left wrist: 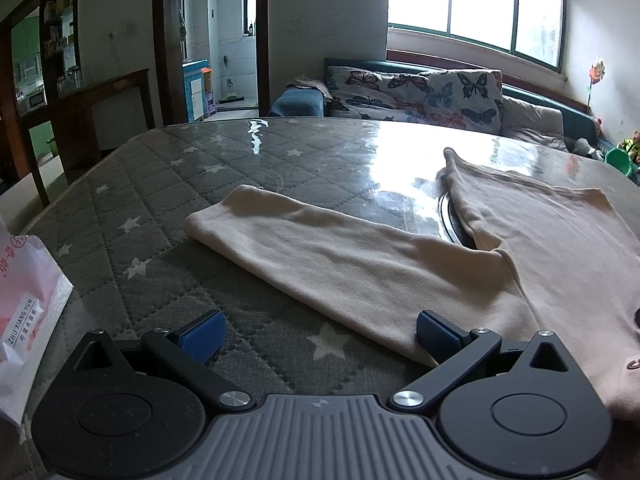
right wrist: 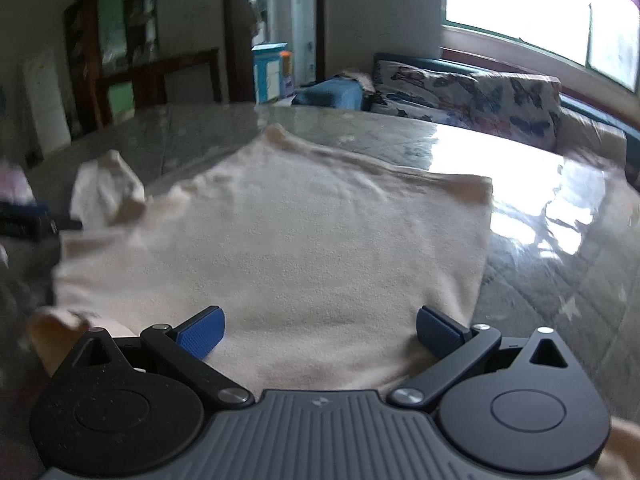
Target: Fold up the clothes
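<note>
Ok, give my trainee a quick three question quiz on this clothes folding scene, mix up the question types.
1. True or false: the left gripper is clamped on the sleeve of the beige top.
2. Multiple choice: what pattern is on the sofa cushions? A) stripes B) butterflies C) polka dots
3. Fill in: the grey quilted table cover is printed with white ____.

Key:
1. False. Both its jaws stand wide apart, with the sleeve lying flat ahead.
2. B
3. stars
</note>
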A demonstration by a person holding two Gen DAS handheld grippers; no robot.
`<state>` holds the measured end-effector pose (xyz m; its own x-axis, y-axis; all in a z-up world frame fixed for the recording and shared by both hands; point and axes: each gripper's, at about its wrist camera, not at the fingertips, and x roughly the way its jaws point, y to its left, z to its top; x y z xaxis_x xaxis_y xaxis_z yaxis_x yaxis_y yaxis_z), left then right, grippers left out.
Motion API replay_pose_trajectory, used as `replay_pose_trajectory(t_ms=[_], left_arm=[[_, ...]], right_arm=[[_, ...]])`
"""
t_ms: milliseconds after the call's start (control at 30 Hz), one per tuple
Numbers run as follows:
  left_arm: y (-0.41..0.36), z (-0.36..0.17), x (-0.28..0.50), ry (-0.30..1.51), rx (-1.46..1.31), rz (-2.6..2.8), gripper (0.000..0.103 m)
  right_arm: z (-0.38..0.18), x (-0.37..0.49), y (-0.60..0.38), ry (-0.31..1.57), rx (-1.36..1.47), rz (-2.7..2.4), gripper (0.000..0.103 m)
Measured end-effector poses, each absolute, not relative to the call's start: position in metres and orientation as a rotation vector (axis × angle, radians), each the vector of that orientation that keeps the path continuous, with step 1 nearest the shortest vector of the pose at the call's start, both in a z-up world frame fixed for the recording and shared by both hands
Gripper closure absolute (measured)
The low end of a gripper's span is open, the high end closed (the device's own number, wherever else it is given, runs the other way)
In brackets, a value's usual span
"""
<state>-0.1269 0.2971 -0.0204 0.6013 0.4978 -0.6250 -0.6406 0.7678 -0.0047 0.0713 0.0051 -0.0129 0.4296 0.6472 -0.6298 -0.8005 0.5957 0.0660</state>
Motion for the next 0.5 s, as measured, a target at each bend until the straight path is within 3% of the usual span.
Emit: replay_pose_trajectory(t_ms=[500], left_arm=[[0.215,0.029,-0.111,0.553,-0.09,0.352,0.0]], right_arm=[[0.011,0.046,-0.091,0.621,-0.231,0.707,0.0]])
